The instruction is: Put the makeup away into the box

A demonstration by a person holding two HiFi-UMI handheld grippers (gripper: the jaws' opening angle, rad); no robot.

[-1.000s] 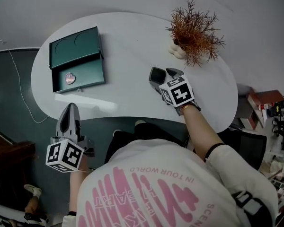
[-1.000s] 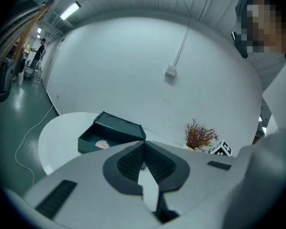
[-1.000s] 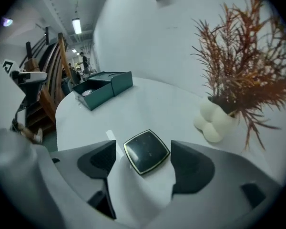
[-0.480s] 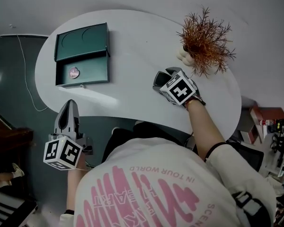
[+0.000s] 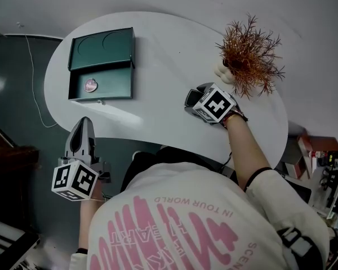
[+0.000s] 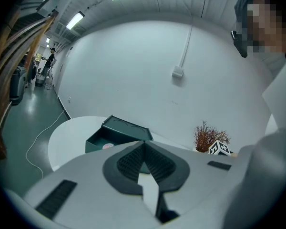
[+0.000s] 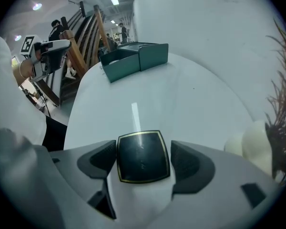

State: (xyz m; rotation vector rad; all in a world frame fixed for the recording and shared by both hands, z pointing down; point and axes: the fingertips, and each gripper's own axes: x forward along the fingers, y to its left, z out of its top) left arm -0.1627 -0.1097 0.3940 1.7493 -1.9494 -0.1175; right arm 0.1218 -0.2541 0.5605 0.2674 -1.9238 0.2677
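A black square compact (image 7: 142,152) with a thin gold rim sits between the pads of my right gripper (image 7: 143,162), which is shut on it. In the head view this gripper (image 5: 195,97) is over the white table (image 5: 158,55), just left of the plant. The green box (image 5: 101,66) stands open at the table's far left, its lid tipped back. A small pink round item (image 5: 90,85) lies in its tray. My left gripper (image 5: 83,130) is off the table's near edge, shut and empty; its own view shows its pads (image 6: 133,161) pressed together, with the box (image 6: 117,135) beyond them.
A dried reddish plant (image 5: 250,52) on a pale base (image 5: 224,72) stands at the table's right, close behind my right gripper. A white cable (image 5: 31,66) hangs off the table's left side. Stairs and people show far off in the right gripper view.
The head view has shifted slightly. My right gripper still holds the compact beside the plant and has turned a little. The left gripper has hardly moved.
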